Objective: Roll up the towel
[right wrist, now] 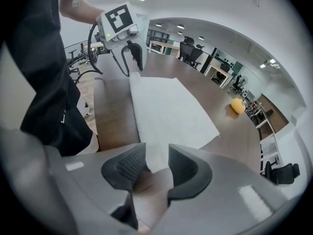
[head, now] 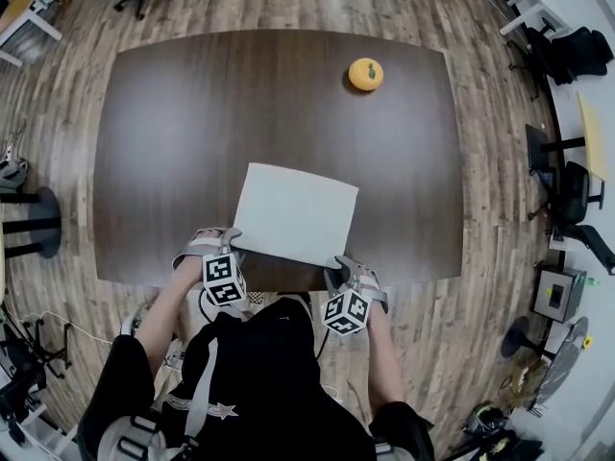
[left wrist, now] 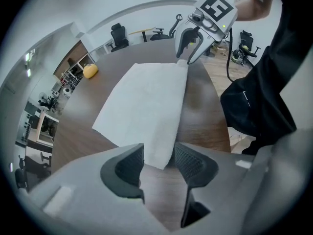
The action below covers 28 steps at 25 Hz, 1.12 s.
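My head camera looks steeply down from well above the surface (head: pixel 173 142) and takes in all of it. The left gripper (head: pixel 231 243) camera sits low and close at the near edge, facing along the towel (head: pixel 296 212) toward the right gripper (head: pixel 336 269). The right gripper's camera faces back the opposite way. All three views share the towel and the orange ball (head: pixel 365 74).

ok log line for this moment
towel: flat on table | left claw: open at near corner | right claw: open at near corner | orange object: far side
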Available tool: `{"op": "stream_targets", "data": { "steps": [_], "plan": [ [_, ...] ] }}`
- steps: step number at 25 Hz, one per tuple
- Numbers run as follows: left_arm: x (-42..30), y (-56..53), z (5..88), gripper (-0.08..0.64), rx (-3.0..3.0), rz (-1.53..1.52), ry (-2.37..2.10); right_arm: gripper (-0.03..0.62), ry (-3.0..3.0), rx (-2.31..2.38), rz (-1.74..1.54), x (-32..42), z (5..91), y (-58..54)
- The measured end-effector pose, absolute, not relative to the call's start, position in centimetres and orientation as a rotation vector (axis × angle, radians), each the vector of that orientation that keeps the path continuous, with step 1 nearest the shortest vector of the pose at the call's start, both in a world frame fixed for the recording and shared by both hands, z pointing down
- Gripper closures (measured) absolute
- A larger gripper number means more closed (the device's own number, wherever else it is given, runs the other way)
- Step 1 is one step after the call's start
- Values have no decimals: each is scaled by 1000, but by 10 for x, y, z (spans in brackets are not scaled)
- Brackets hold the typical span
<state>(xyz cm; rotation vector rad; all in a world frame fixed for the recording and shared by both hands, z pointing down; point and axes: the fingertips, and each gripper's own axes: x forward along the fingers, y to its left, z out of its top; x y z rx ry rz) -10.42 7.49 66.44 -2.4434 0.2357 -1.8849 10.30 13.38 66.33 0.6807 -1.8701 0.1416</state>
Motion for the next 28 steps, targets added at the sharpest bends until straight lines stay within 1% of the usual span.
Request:
{"op": "stream_targets", "data": {
  "steps": [9,16,21,23,25,26,28],
  "plan": [
    [-112,96,675,360,-2438,-1921,186,445,-1865,655,163,97,671,149],
    [-114,87,687,373,-2416,-1935,160,448,-1846,648,176,97,686,144],
    [-112,79,690,430,-2413,-1927,163,453,-1844,634,188,95,690,143],
    [-111,78,691,436,-2399,-1934,156,454,-1845,632,195,97,690,143],
    [-110,78,693,446,-2390,-1937,149,462,-1837,643,182,100,691,141],
    [-108,78,694,451,-2389,-1934,148,493,-1830,650,169,101,692,140],
    [-107,77,694,460,-2395,-1927,151,503,-1821,653,150,102,693,137]
  ]
}}
